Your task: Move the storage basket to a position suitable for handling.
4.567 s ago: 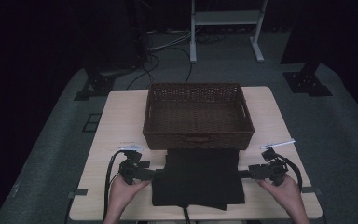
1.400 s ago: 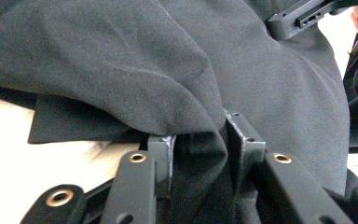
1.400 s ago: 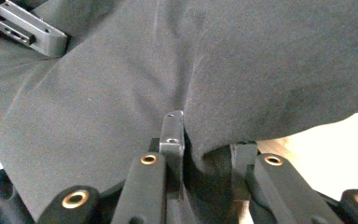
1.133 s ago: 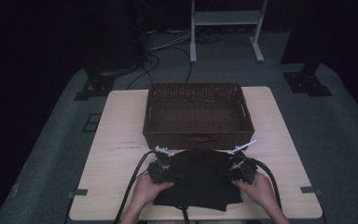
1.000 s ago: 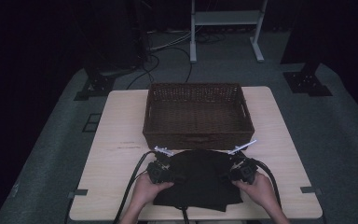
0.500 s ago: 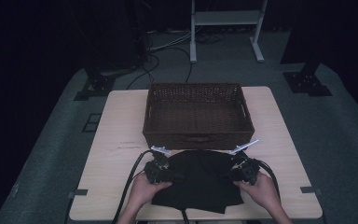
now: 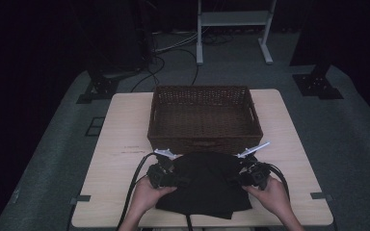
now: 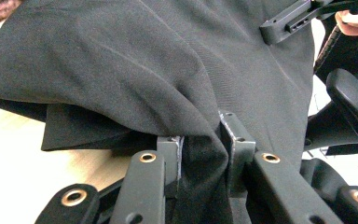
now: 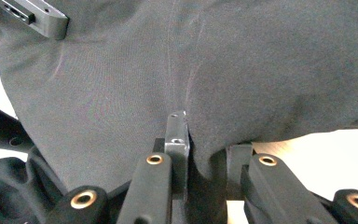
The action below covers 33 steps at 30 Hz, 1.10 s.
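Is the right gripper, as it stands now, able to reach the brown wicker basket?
Probably yes. The right gripper is shut on the black cloth, and the brown wicker basket stands just beyond it with nothing between; the held cloth would travel along.

a wicker basket (image 7: 204, 117) blocks the way at twelve o'clock, just beyond the black cloth (image 7: 206, 183); bare table (image 7: 120, 125) lies open at nine and three o'clock, either side of the basket.
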{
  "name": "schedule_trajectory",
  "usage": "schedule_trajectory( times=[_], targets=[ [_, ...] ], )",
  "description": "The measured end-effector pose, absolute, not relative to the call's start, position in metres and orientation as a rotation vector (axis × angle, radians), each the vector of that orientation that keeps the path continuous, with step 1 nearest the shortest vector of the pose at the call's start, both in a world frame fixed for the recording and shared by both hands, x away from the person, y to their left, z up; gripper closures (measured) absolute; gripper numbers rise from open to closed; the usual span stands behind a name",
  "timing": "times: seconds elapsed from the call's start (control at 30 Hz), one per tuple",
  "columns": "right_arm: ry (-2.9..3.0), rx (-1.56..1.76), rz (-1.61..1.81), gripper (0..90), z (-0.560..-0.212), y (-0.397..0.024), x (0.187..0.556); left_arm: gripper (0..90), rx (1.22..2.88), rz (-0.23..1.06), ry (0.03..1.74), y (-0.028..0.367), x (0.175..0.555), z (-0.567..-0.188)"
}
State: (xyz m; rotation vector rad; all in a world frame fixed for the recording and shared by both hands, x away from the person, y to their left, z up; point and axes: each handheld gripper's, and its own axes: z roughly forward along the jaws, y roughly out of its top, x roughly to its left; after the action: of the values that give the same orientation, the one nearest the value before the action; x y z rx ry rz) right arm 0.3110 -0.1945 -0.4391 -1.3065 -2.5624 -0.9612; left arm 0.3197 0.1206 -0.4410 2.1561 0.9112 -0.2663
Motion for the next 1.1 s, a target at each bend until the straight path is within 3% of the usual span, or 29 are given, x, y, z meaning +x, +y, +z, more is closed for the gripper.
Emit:
schedule_trajectory(
  times=[1.1],
  targets=[
    [-2.623, -1.285, -1.049, 76.1, -0.399, -0.193, 0.300, 72.8, 2.146, -0.202, 0.838, 0.123, 0.311, -0.402]
  ],
)
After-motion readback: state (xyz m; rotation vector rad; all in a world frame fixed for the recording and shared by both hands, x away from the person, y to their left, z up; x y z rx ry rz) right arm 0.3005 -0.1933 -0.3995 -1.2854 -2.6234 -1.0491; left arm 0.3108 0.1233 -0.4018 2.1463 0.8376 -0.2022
